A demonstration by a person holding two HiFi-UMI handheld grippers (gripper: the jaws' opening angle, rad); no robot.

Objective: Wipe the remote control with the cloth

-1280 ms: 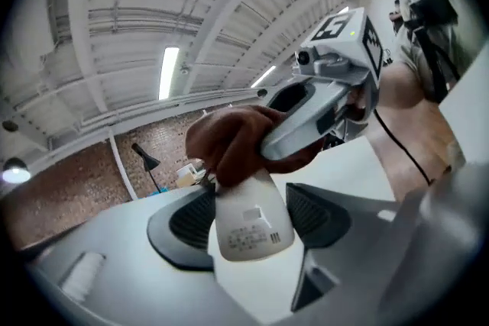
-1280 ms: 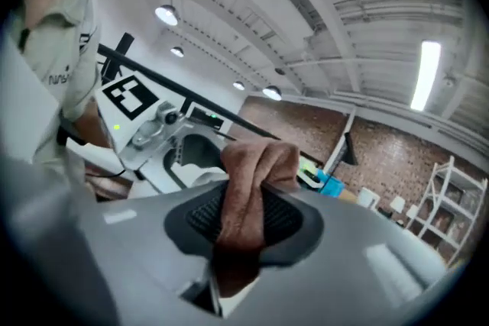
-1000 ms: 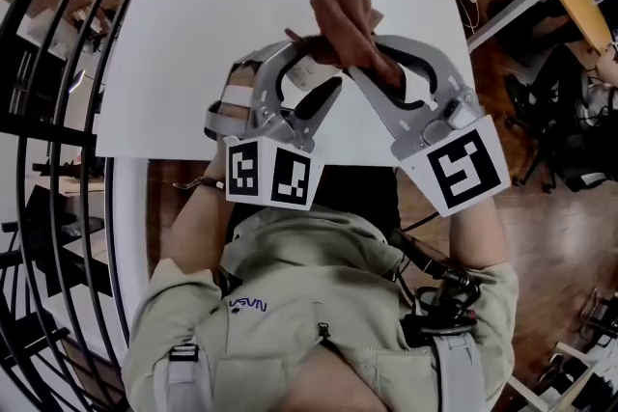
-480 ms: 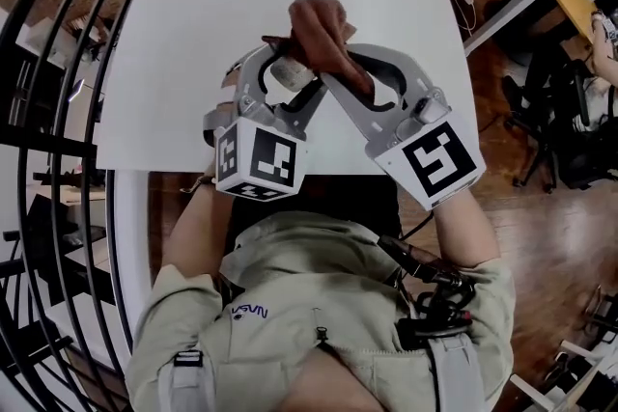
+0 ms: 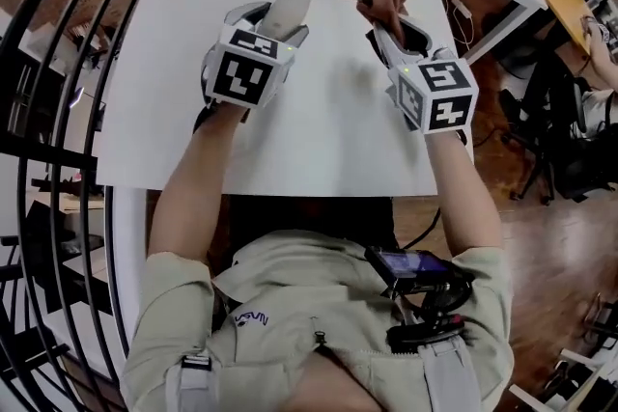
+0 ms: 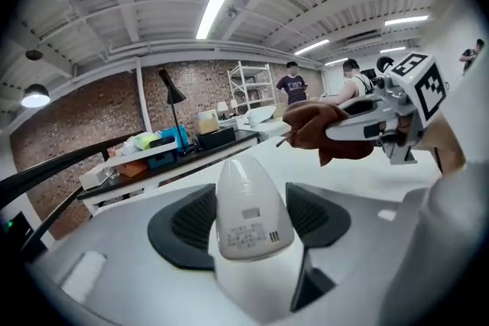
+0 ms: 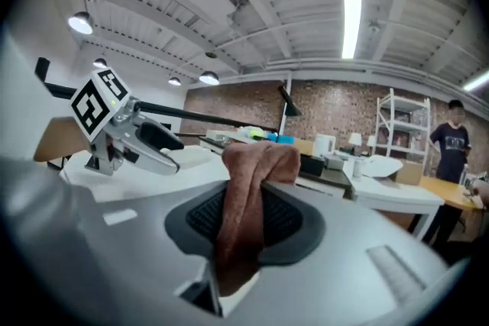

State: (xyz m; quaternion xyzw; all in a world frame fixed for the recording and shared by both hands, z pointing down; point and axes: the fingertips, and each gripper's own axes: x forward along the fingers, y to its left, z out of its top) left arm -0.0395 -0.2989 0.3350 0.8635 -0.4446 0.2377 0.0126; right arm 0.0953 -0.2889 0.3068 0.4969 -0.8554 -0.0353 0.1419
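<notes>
A brick-walled workshop with strip lights and shelving lies behind a white desk (image 5: 319,140), whose bare top carries nothing near the work. Both of the task's things are held in the air above the desk's far half. The left claw (image 6: 248,219) stands wide, its 2 pads pressed on the lower end of the white remote control (image 6: 246,202), left of the middle and near the far edge. The right claw (image 7: 249,221) is set narrow, pinching a bunched brown cloth (image 7: 256,179) that hangs out beyond its tips, right of the middle near the far edge. The 2 claws are well apart, so no wiping contact exists.

The main risk, as I judge it, is leverage. The remote is smooth and rounded, gripped at only 1 end with most of its length sticking out. A firm stroke there could twist it between the pads or pop it loose onto the desk. The cloth is a loose wad, so a dragging stroke may pull it through the pads. Only a small fold may meet the casing. Bringing them together carelessly could also knock metal against the remote.
</notes>
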